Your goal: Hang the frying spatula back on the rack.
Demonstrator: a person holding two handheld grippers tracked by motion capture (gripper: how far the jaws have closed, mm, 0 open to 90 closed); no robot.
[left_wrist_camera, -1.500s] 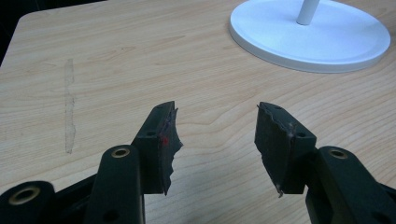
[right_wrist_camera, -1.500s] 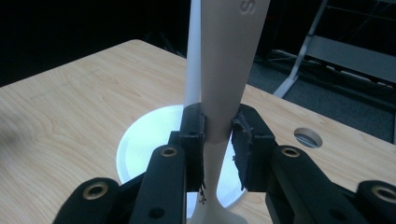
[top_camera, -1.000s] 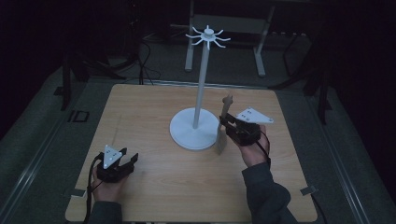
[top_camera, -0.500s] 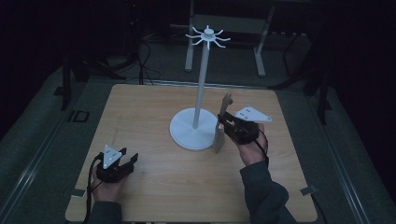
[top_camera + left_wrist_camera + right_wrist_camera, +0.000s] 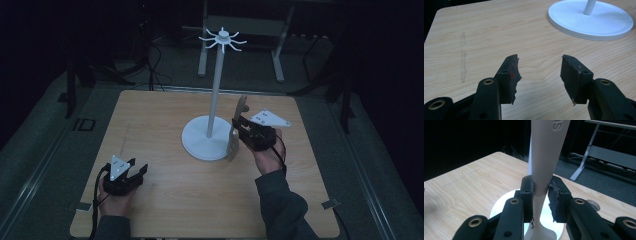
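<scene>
A white stand (image 5: 205, 144) with a round base, a thin pole and a ring of hooks (image 5: 223, 39) at its top rises mid-table. Just right of the base, my right gripper (image 5: 236, 126) is shut on a pale, flat, long-handled utensil (image 5: 234, 142), held nearly upright with its lower end down by the base rim. In the right gripper view the pads (image 5: 554, 195) clamp the utensil's narrow neck (image 5: 544, 157), and the white base (image 5: 501, 207) lies behind. My left gripper (image 5: 139, 167) rests at the table's front left, open and empty (image 5: 540, 67).
The wooden table (image 5: 165, 115) has bare room to the left of the stand base (image 5: 591, 21). Beyond the far edge, dark floor holds cables and a metal frame (image 5: 280, 45). A faint scuff line (image 5: 462, 57) marks the wood ahead of the left gripper.
</scene>
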